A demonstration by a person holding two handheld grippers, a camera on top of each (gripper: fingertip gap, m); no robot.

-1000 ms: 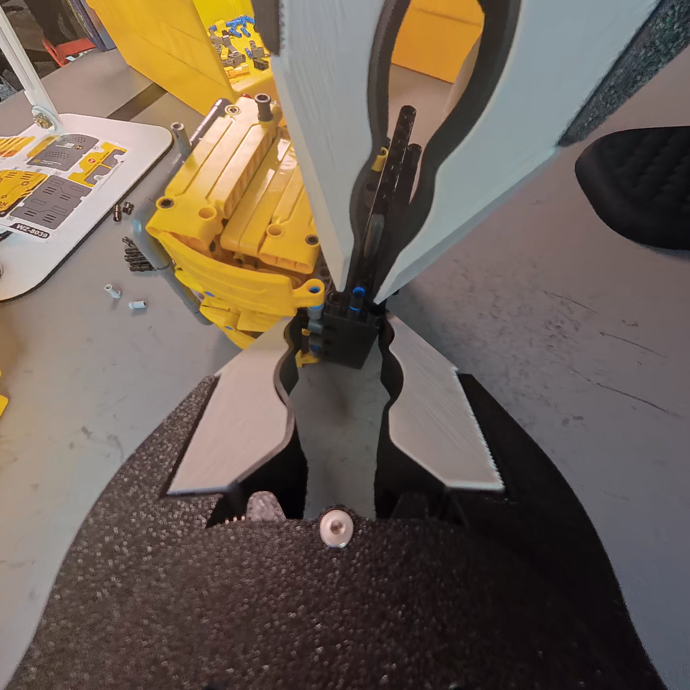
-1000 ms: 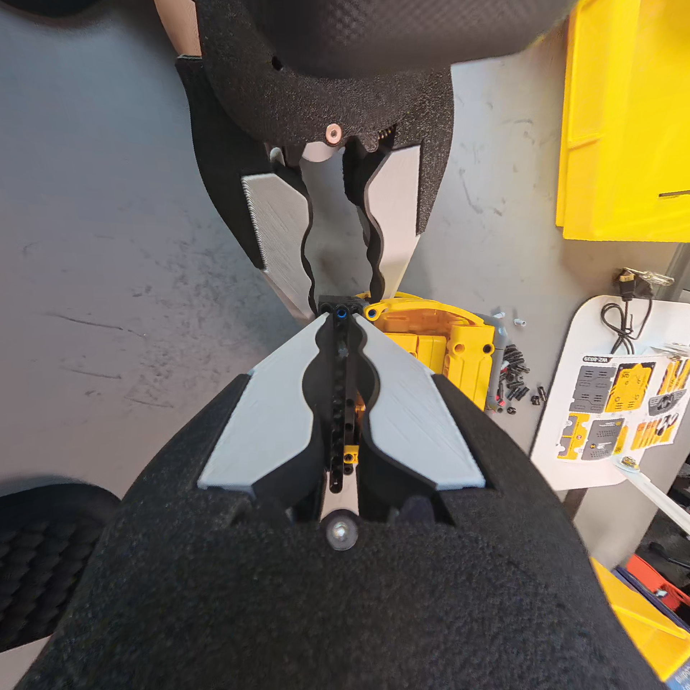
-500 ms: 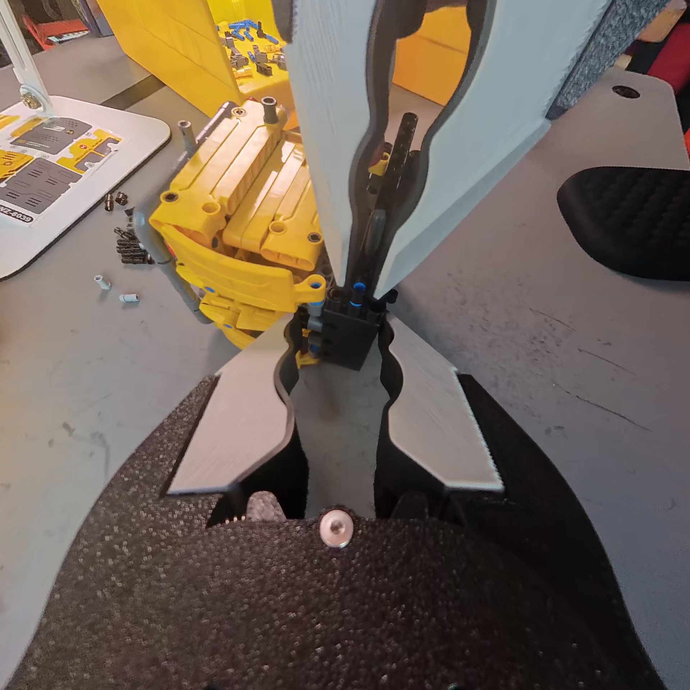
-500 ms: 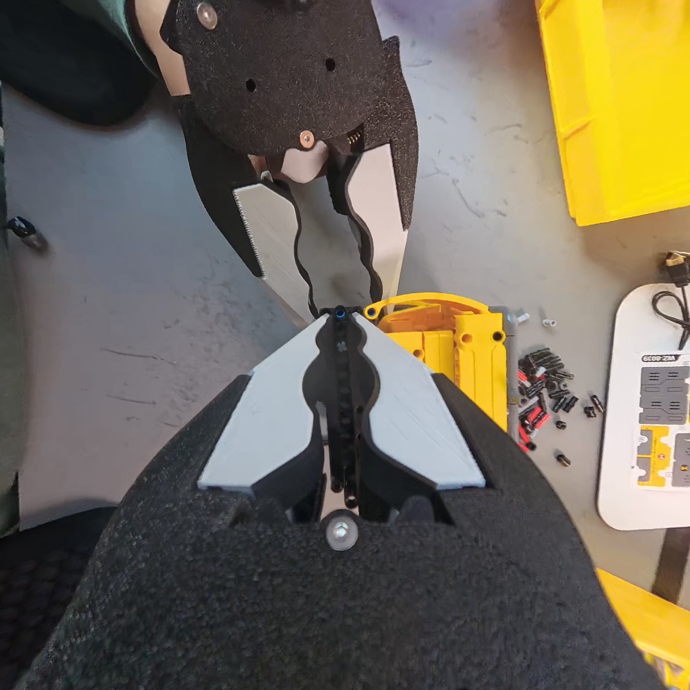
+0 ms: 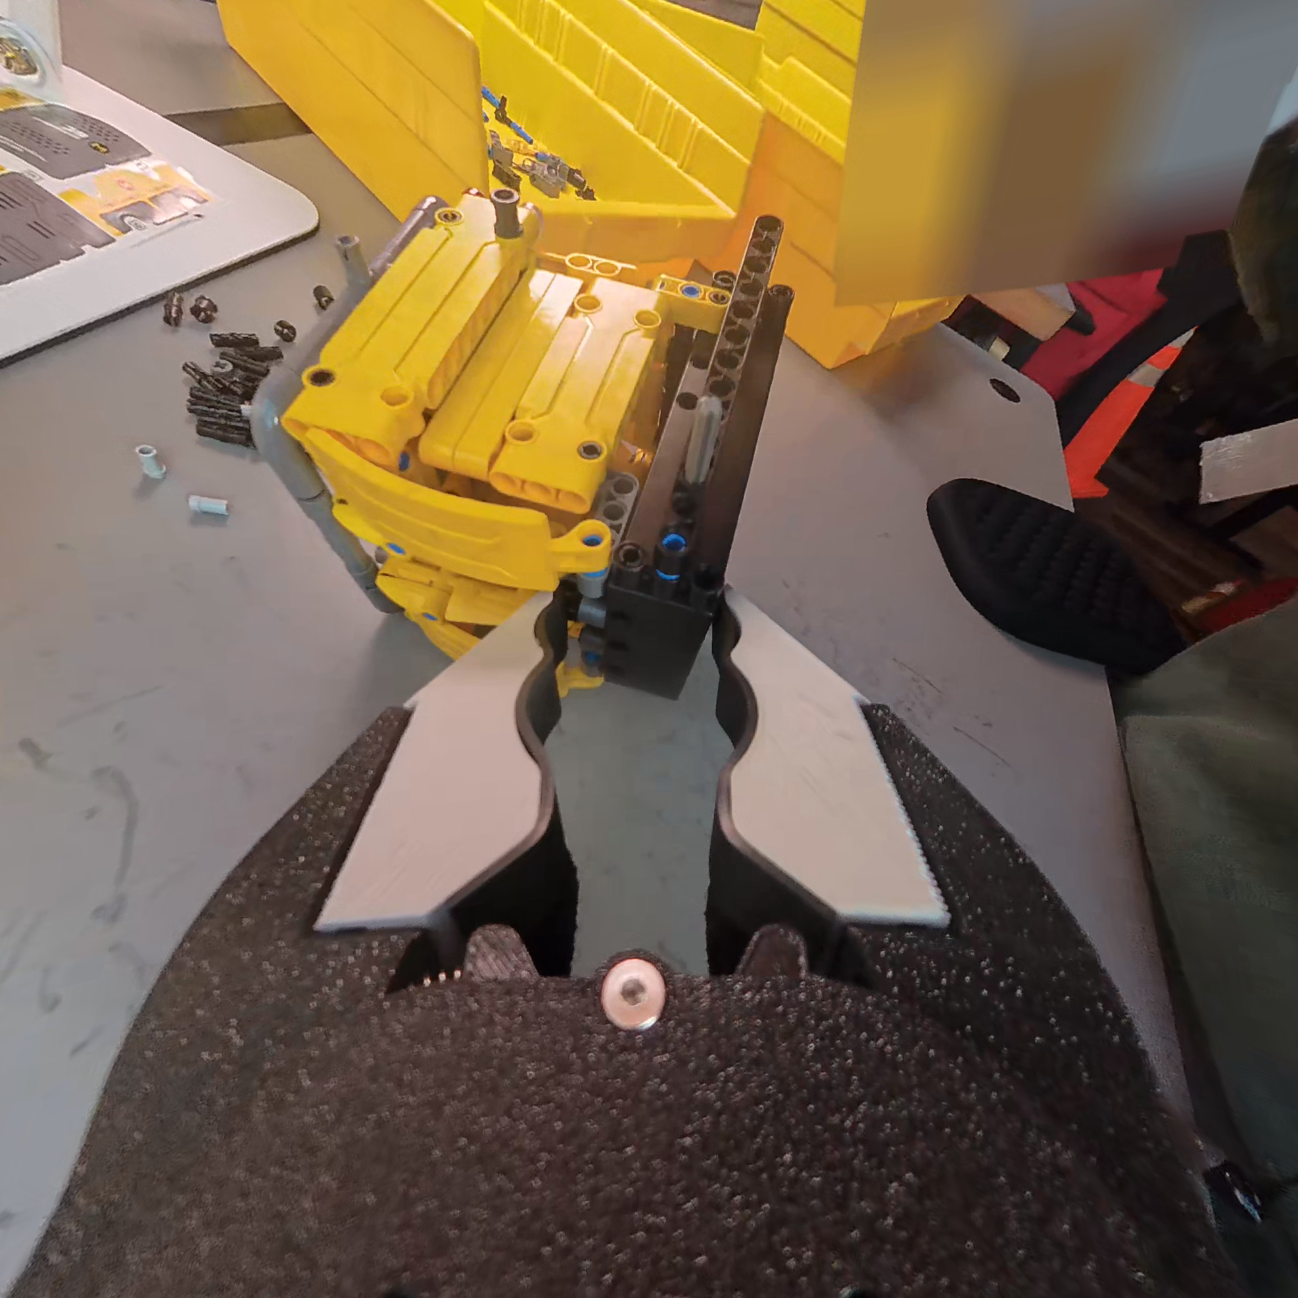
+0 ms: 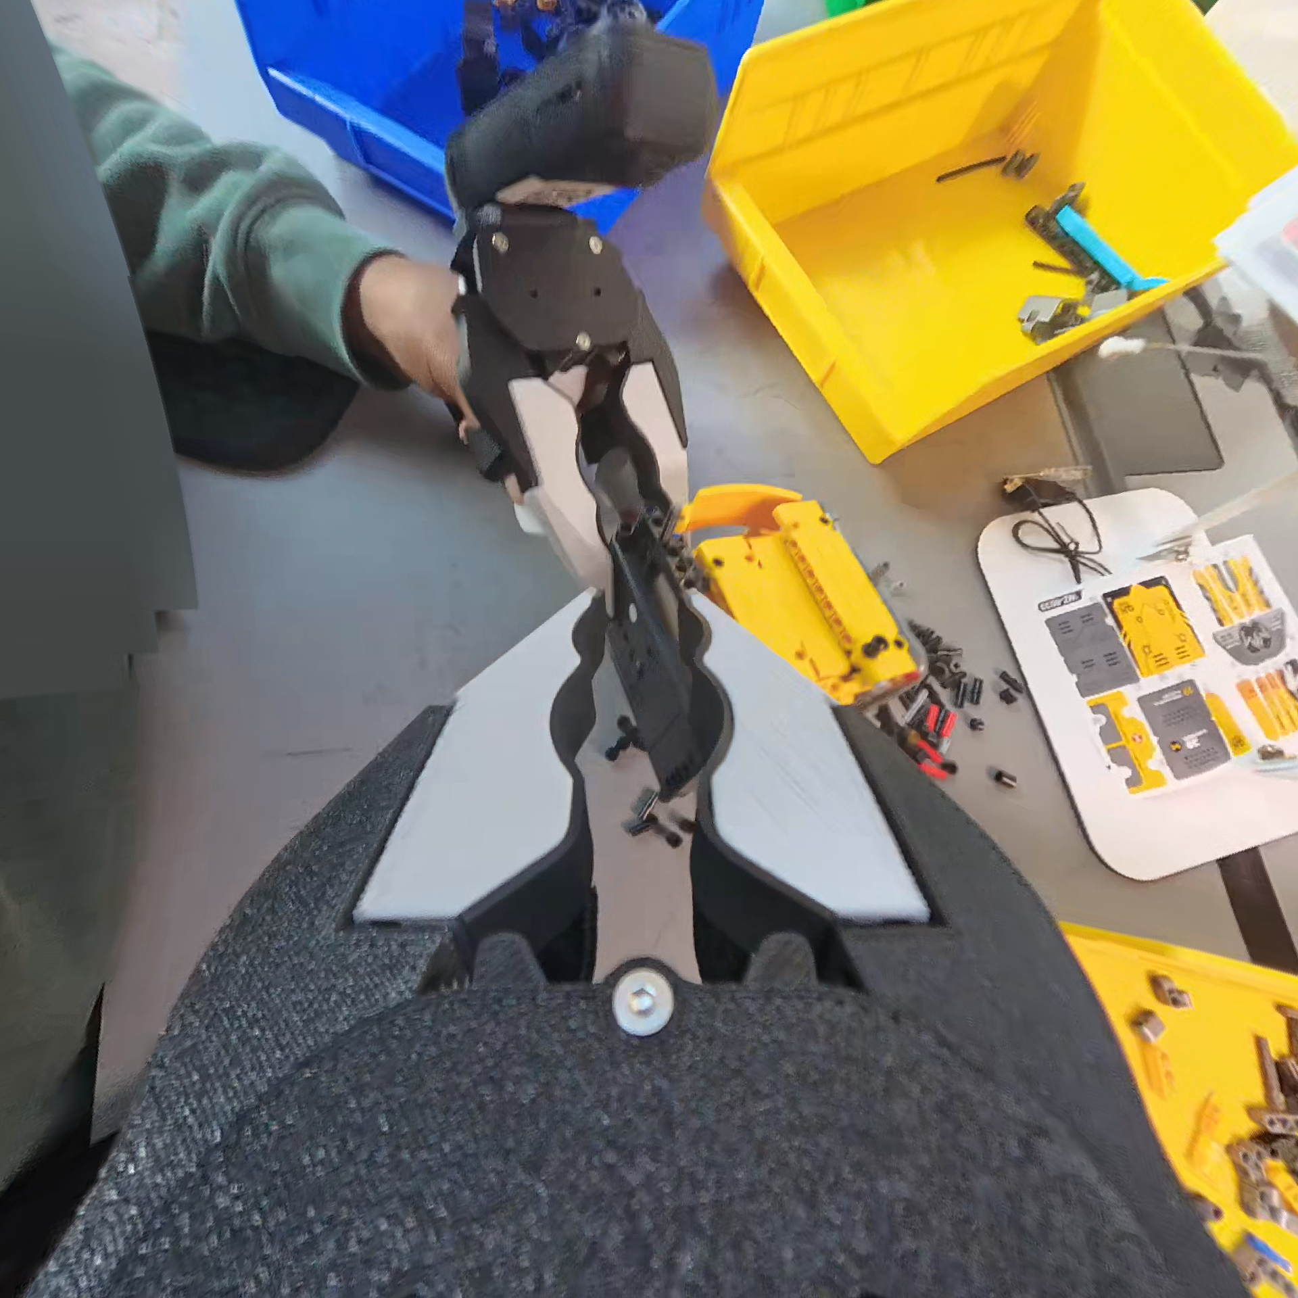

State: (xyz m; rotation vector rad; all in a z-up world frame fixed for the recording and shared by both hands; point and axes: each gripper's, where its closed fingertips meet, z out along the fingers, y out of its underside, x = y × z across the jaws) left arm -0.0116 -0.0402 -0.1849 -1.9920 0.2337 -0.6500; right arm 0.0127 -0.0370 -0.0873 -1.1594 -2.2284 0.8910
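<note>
A yellow brick-built model (image 5: pixel 492 393) lies on the grey table (image 5: pixel 140 702), with long black holed beams (image 5: pixel 737 365) sticking out of a black block (image 5: pixel 653 618) at its near end. My left gripper (image 5: pixel 636 611) is shut on that black block. From the right wrist view, the left gripper (image 6: pixel 632 527) holds the black end of the model (image 6: pixel 794 597). My right gripper (image 6: pixel 643 604) is open and hangs above the black beams (image 6: pixel 653 660), clear of them. One of its grey fingers (image 5: pixel 1250 456) shows at the right edge of the left wrist view.
Yellow bins (image 5: pixel 632 105) (image 6: pixel 948 246) and a blue bin (image 6: pixel 393 91) stand behind the model. A white board with a printed sheet (image 6: pixel 1159 667) lies to its side, with loose black pins (image 6: pixel 941 688) (image 5: pixel 225 379) beside it. A black pad (image 5: pixel 1053 562) and a person's sleeve (image 6: pixel 232 232) are nearby. Across from one pair of fingers to the other is roughly 11 centimetres.
My right gripper has let go of the black beams, opened, and pulled up and away from the model. The left gripper keeps its hold on the black block.
</note>
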